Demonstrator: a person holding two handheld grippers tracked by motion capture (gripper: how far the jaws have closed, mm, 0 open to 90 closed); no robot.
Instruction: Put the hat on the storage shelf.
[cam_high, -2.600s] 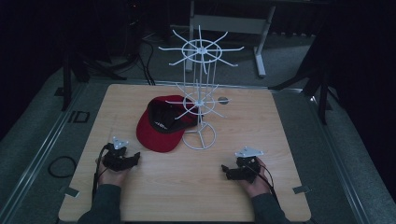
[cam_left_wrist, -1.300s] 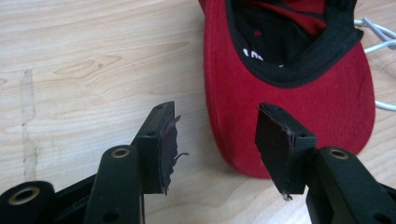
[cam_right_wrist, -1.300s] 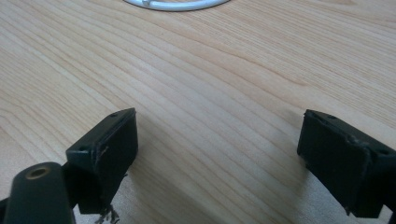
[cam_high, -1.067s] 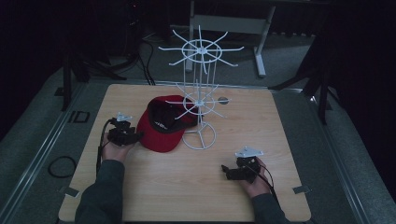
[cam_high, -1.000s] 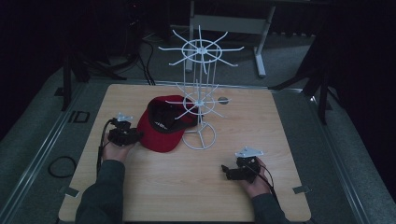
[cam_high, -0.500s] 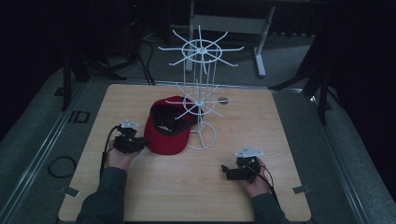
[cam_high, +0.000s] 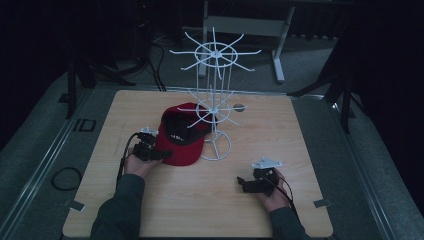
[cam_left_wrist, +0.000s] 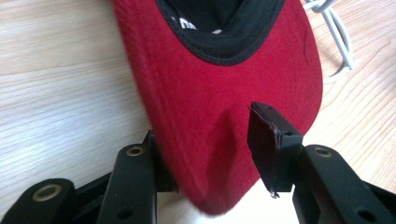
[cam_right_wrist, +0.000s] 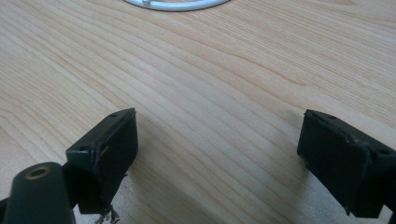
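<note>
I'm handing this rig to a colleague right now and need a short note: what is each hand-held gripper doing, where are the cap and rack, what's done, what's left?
Left hand-held gripper: jaws straddle the brim of the red cap, one under, one over; not visibly clamped.
Right hand-held gripper: open, holding nothing, low over the table.
Cap lies upside down beside the base of the white wire rack.
Done: brim reached.
Left: probably close, lift, hang it on the rack.

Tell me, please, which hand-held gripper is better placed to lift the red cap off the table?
The left. The left hand-held gripper already has its jaws on either side of the red cap brim, not yet closed. The right hand-held gripper sits open over bare table, away from the cap.
</note>
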